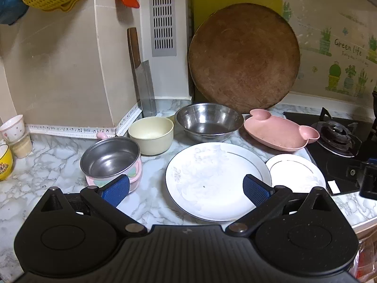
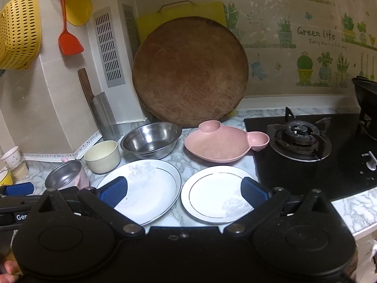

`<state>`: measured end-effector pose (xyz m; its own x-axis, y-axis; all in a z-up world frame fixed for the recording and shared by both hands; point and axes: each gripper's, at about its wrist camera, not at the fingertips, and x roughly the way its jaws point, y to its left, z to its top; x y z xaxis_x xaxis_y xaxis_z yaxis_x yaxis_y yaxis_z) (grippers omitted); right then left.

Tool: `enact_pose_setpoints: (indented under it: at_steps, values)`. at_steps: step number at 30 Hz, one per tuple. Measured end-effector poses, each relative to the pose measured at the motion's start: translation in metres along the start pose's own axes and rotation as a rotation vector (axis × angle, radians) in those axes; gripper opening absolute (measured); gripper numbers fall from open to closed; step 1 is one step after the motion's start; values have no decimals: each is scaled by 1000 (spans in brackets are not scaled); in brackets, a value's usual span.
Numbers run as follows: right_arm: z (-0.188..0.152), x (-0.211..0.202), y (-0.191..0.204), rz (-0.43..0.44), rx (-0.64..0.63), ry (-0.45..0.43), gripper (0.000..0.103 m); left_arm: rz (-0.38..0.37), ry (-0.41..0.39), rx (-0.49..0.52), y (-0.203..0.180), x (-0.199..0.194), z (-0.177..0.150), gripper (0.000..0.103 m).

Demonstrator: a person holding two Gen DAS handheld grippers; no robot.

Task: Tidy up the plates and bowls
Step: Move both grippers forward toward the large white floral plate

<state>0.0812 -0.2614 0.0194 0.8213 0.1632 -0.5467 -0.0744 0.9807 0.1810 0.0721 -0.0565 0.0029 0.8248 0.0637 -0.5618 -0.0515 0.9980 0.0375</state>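
On the marble counter lie a large white plate (image 1: 212, 176) (image 2: 146, 188) and a smaller white plate (image 1: 294, 173) (image 2: 214, 193) to its right. Behind them stand a cream bowl (image 1: 152, 135) (image 2: 102, 156), a steel bowl (image 1: 208, 121) (image 2: 150, 140) and a pink bear-shaped dish (image 1: 279, 129) (image 2: 223, 145). A small steel bowl in a pink holder (image 1: 110, 161) (image 2: 64, 176) sits at the left. My left gripper (image 1: 186, 189) hovers open over the large plate's near-left edge. Above the gap between the two plates my right gripper (image 2: 183, 192) is open and empty.
A round wooden board (image 1: 243, 57) (image 2: 189, 70) and a cleaver (image 1: 146, 87) (image 2: 101, 108) lean on the back wall. A black gas hob (image 1: 337, 139) (image 2: 304, 139) borders the plates on the right. Small cups (image 1: 11, 129) (image 2: 11, 158) stand at the far left.
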Motion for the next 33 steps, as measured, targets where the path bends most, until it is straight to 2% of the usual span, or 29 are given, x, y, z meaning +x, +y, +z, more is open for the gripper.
enact_pose_setpoints:
  at_steps: [12, 33]
  values:
    - [8, 37, -8, 63, -24, 75, 103, 26, 85, -48, 5, 36, 0, 103]
    - [28, 89, -11, 155, -93, 136, 103, 68, 150, -82, -1, 69, 5, 103]
